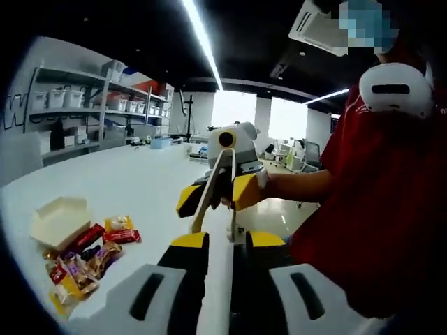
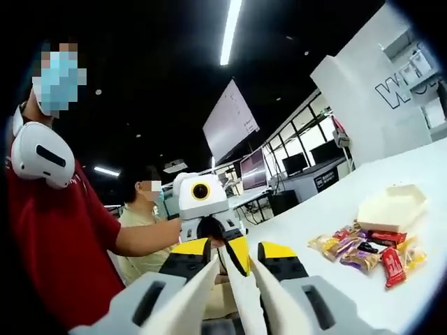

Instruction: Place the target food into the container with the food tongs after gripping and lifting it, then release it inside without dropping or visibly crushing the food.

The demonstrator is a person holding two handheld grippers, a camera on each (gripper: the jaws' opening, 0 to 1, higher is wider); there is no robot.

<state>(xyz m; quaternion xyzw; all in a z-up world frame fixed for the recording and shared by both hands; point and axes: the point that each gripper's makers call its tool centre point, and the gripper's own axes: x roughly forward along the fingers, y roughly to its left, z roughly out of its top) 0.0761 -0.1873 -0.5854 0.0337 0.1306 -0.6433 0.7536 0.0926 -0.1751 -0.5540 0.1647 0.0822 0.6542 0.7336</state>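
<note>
White food tongs (image 1: 222, 279) run between my two grippers in mid-air. My left gripper (image 1: 227, 239) is shut on one end of them. Facing it, my right gripper (image 1: 218, 195) holds the tongs' two arms (image 2: 209, 286) between its jaws. In the right gripper view my right gripper (image 2: 234, 252) sits at the bottom, with the left gripper (image 2: 216, 237) just beyond it. Several wrapped snack packets (image 1: 91, 255) (image 2: 363, 251) lie in a loose pile on the white table (image 1: 140, 181). An open cream container (image 1: 59, 220) (image 2: 392, 208) stands beside the pile. Both grippers are well away from the food.
A person in a red shirt (image 1: 377, 195) (image 2: 63, 230) holds the grippers close to the table edge. A second person (image 2: 143, 230) sits behind. Shelves with boxes (image 1: 77, 105) line the wall beyond the table. Desks with monitors (image 2: 279, 164) stand further off.
</note>
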